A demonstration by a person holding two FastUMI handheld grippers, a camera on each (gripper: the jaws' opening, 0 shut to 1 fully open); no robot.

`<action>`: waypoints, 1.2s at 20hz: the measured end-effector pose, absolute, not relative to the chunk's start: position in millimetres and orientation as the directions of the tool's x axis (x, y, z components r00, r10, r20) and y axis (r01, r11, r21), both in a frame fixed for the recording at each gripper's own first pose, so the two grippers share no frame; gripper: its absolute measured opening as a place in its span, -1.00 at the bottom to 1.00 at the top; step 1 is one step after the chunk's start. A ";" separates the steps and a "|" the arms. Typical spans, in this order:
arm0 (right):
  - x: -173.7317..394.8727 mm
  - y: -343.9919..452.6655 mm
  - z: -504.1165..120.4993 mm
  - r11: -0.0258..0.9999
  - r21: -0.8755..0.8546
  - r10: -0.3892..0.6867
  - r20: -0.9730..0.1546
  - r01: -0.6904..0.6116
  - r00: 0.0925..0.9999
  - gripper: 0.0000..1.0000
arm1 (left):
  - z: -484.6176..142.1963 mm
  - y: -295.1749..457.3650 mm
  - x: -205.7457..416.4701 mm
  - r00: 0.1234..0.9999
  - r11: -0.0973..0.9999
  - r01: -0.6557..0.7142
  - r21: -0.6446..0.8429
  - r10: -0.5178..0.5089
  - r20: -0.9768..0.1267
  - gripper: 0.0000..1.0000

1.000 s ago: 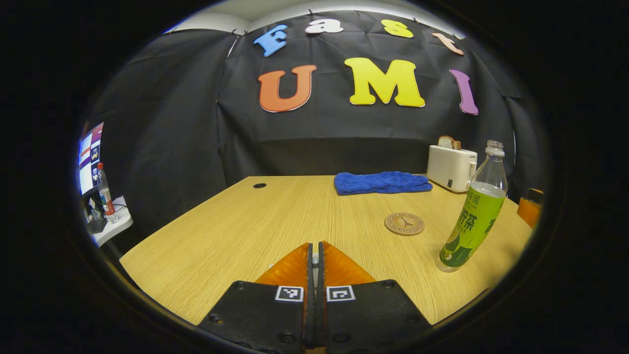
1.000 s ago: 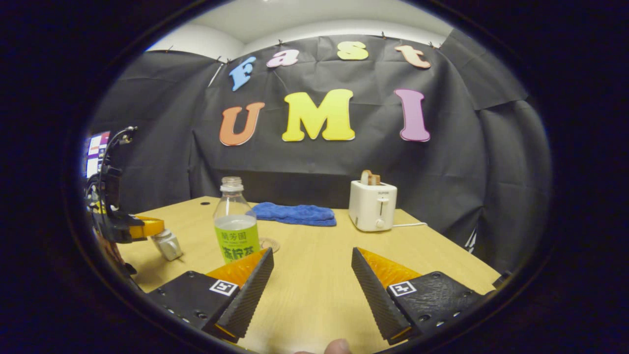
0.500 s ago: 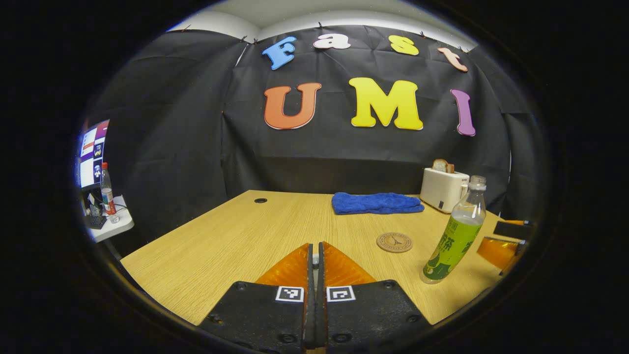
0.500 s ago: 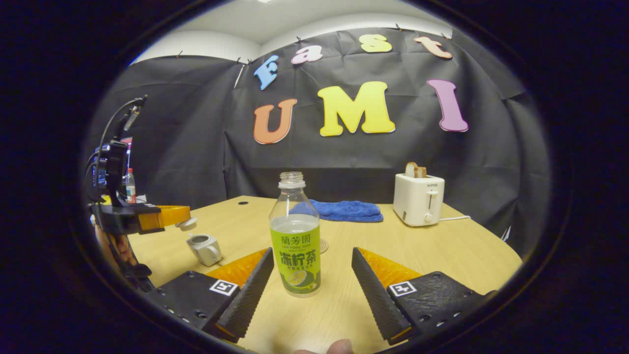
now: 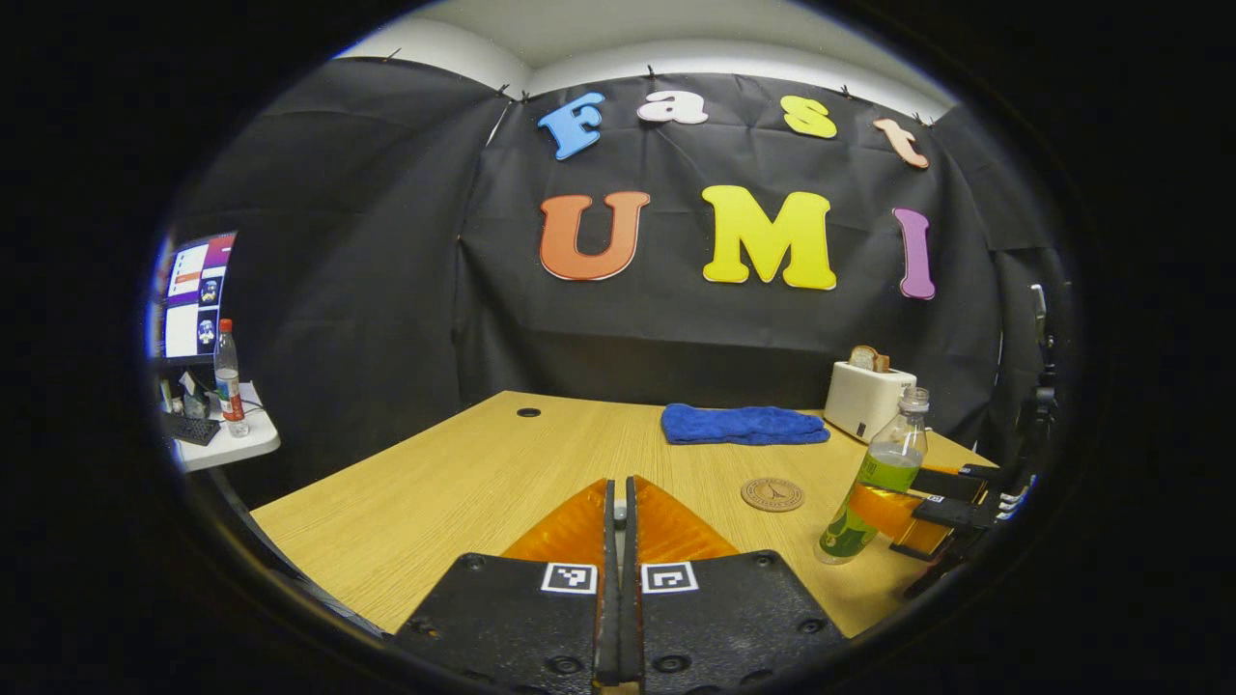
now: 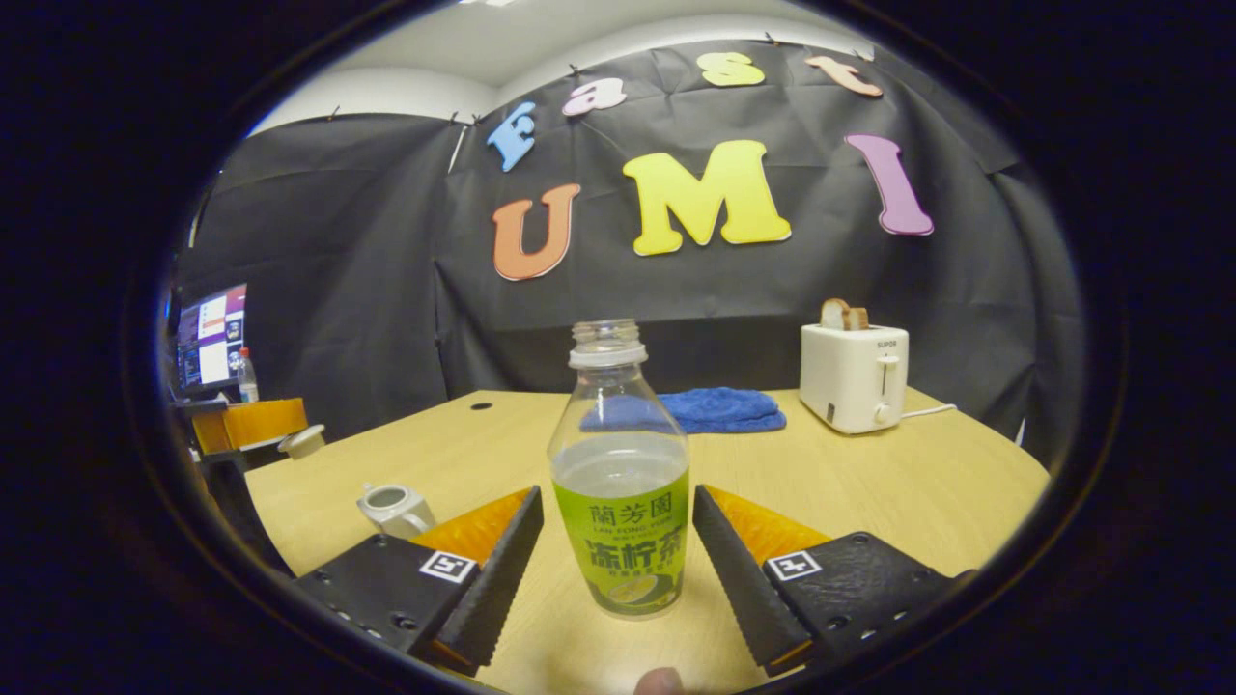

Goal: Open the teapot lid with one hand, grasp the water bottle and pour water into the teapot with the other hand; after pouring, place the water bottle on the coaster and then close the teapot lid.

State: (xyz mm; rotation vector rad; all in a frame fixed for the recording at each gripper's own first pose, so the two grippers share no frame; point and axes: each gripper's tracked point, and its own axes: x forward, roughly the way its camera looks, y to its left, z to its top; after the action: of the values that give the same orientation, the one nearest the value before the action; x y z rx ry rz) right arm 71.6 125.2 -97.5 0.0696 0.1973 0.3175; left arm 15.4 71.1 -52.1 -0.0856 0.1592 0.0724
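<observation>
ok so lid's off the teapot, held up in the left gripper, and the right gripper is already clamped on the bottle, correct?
Not quite: the right gripper isn't clamped. In the right gripper view its jaws stand open on either side of the water bottle, with a gap at each finger. The rest holds: the teapot sits open on the table and the left gripper holds the lid above it.

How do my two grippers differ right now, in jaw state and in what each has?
Left gripper is shut, pinching the teapot lid; right gripper is open, its fingers either side of the water bottle, not yet closed.
Left gripper holds the lid up and to the side of the open teapot; right gripper sits low at the bottle, which stands upright on the table.
Both are at their task objects.
</observation>
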 end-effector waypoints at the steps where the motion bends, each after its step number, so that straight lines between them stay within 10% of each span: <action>1: 70.9 124.0 -94.7 0.951 0.091 0.308 -0.176 -0.296 0.935 0.83 | -51.7 72.6 14.2 0.985 0.994 -0.081 -0.080 0.068 -0.159 -0.94; 12: 84.9 166.8 -42.9 0.866 -0.318 0.367 -0.121 -0.386 0.922 0.43 | -41.6 87.7 10.3 0.991 0.991 -0.085 -0.103 0.073 -0.107 -0.94; 24: 109.9 217.2 -55.9 0.284 -0.942 0.388 -0.058 -0.179 0.920 0.44 | -50.9 136.1 8.6 0.986 0.986 -0.132 -0.099 0.120 -0.118 -0.94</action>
State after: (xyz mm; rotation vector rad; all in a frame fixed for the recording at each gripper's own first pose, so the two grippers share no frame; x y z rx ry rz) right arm 109.9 217.2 -55.9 -1.2273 -0.1961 0.3826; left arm 8.6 136.1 -50.9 -0.1064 0.1118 0.1264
